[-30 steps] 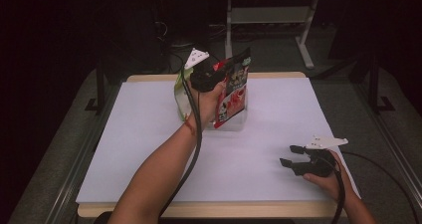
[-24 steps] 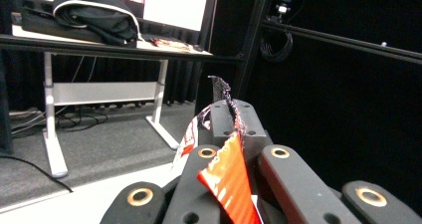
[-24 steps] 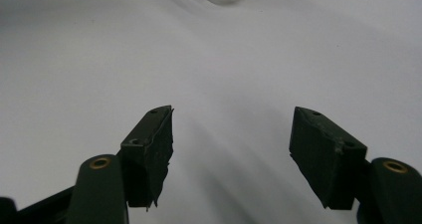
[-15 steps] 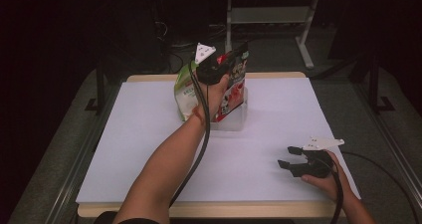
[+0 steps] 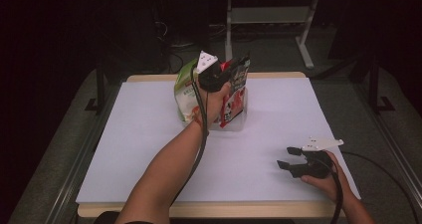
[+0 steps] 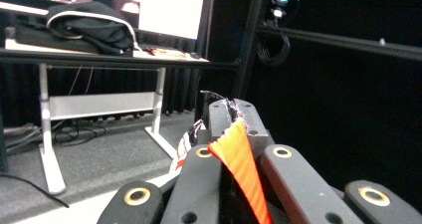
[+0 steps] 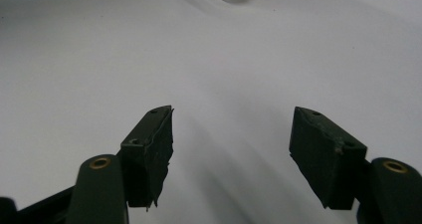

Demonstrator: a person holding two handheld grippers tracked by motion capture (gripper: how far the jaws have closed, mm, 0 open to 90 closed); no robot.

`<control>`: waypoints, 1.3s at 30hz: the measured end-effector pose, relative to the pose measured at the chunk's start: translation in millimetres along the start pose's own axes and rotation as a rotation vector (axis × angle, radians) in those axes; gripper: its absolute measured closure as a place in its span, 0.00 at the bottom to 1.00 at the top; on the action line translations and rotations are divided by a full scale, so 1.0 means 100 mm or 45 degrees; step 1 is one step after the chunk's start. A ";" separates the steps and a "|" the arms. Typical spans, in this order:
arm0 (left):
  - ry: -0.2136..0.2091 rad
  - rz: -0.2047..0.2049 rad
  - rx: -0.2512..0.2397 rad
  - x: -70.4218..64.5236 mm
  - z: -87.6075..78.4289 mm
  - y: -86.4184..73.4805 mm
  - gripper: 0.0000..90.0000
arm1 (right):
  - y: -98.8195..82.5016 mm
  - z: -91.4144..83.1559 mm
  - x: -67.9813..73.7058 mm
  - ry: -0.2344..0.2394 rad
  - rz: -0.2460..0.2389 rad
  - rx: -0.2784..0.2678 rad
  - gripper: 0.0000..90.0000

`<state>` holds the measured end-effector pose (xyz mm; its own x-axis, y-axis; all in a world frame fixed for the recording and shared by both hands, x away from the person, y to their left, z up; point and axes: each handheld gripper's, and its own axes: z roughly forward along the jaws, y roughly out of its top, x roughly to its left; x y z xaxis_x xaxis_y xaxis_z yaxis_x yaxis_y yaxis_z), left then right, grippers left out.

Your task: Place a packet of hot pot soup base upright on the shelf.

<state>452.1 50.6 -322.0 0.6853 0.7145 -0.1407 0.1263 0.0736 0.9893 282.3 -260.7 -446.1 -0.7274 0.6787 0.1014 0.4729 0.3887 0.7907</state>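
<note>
In the high view, the left forearm reaches from the bottom centre up to the middle, where the left gripper [image 5: 226,73] pinches the top of a red snack bag [image 5: 236,99] standing in a clear bin [image 5: 242,120] beside a green bag [image 5: 185,92]. The right gripper [image 5: 291,159] rests at lower right on the white table [image 5: 124,149], jaws apart.

In the left gripper view, the jaws are clamped on the bag's orange-red edge [image 6: 239,159].

In the right gripper view, the jaws stand apart over the table, nothing between.
</note>
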 end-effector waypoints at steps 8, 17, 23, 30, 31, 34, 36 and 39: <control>-0.085 0.093 0.080 -0.01 -0.04 0.00 0.94 | 0.00 0.01 0.00 0.002 0.001 0.012 0.37; -0.089 0.084 0.148 0.08 -0.06 0.06 0.81 | 0.00 0.03 0.02 0.007 -0.007 0.022 0.36; -0.015 0.122 0.215 0.11 -0.05 0.14 0.94 | 0.00 0.04 0.01 0.006 -0.003 0.029 0.37; 0.042 0.059 0.183 0.10 0.07 0.17 0.98 | 0.01 0.03 0.01 0.009 -0.003 0.018 0.37; 0.042 0.062 0.163 0.08 0.08 0.16 0.98 | 0.01 0.02 0.01 0.011 -0.002 0.017 0.37; 0.034 0.061 0.083 0.05 0.14 0.16 0.98 | 0.01 0.02 0.01 0.018 -0.007 0.013 0.37; -0.014 0.082 0.043 0.04 0.18 0.16 0.98 | 0.00 0.02 0.01 0.022 -0.007 0.011 0.37; -0.065 0.087 -0.001 0.02 0.17 0.08 0.98 | 0.01 0.01 0.02 0.023 -0.013 0.009 0.37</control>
<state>466.7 41.1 -315.3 0.7278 0.6816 -0.0748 0.0776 0.0265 0.9966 281.7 -258.1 -446.1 -0.7410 0.6633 0.1047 0.4690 0.3996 0.7877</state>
